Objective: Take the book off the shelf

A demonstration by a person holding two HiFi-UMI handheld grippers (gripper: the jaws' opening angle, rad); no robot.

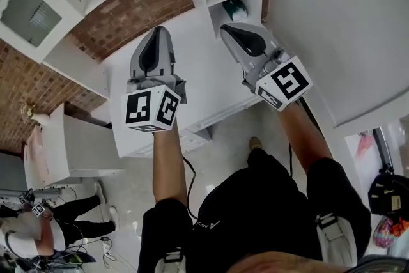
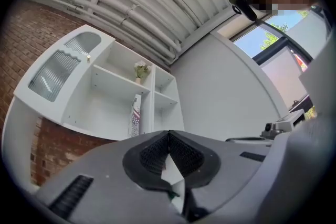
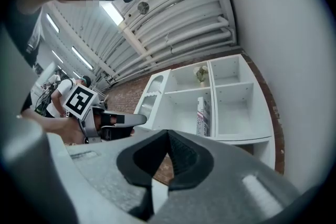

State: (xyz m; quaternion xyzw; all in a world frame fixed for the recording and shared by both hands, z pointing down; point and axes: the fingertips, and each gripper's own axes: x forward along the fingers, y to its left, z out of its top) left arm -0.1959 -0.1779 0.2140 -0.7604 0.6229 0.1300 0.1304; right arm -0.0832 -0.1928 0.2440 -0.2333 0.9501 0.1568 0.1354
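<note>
The book (image 2: 136, 115) stands upright in the lower left compartment of the white wall shelf (image 2: 100, 107), against the middle divider. The right gripper view shows the same book (image 3: 202, 116) in the shelf (image 3: 231, 136). Both grippers are held up in front of the shelf, well short of it. My left gripper (image 2: 169, 134) is shut with nothing between its pads. My right gripper (image 3: 168, 134) also looks shut and empty. In the head view the left gripper (image 1: 156, 32) and right gripper (image 1: 227, 27) point side by side toward the shelf; the book is not visible there.
A small potted plant (image 2: 139, 71) sits on the shelf board above the book. A frosted cabinet door (image 2: 55, 71) closes the shelf's left end. Brick wall (image 1: 134, 9) lies behind, a plain white wall (image 1: 339, 22) to the right. Another person (image 1: 38, 227) stands at the far left.
</note>
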